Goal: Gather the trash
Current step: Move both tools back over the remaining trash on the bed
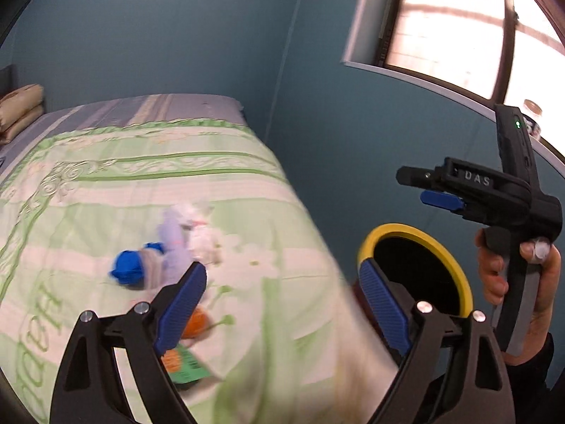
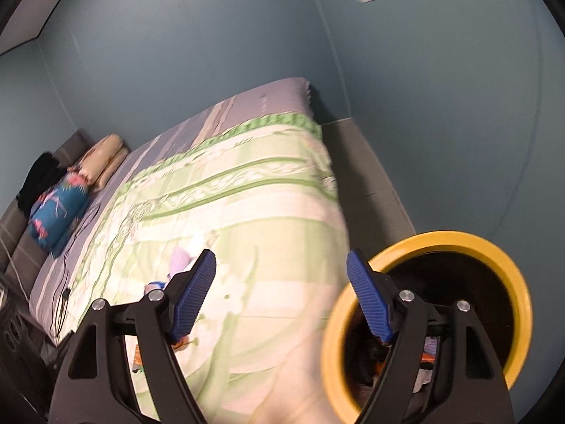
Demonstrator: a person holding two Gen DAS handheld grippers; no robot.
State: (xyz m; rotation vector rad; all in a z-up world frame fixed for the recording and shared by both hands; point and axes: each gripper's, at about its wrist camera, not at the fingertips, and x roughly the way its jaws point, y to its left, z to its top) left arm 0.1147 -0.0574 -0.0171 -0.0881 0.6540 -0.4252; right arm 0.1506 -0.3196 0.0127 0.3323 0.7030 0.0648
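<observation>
Trash lies on the green patterned bedspread point(image 1: 141, 183): a blue crumpled piece point(image 1: 129, 272), a pale lilac and white wrapper point(image 1: 183, 236), an orange scrap point(image 1: 196, 321) and a green packet point(image 1: 187, 371). My left gripper point(image 1: 282, 300) is open and empty above the bed's edge, near the trash. A yellow-rimmed bin point(image 1: 455, 265) stands on the floor beside the bed. My right gripper point(image 2: 282, 293) is open and empty, over the bed edge and the bin point(image 2: 487, 247), which holds some scraps. The right gripper also shows in the left wrist view point(image 1: 434, 187).
The bed point(image 2: 247, 113) fills the left side, with pillows point(image 2: 102, 159) and a blue patterned cushion point(image 2: 56, 212) at its head. Teal walls enclose the far side; a window point(image 1: 452, 24) is at upper right. A strip of grey floor point(image 2: 367, 176) runs beside the bed.
</observation>
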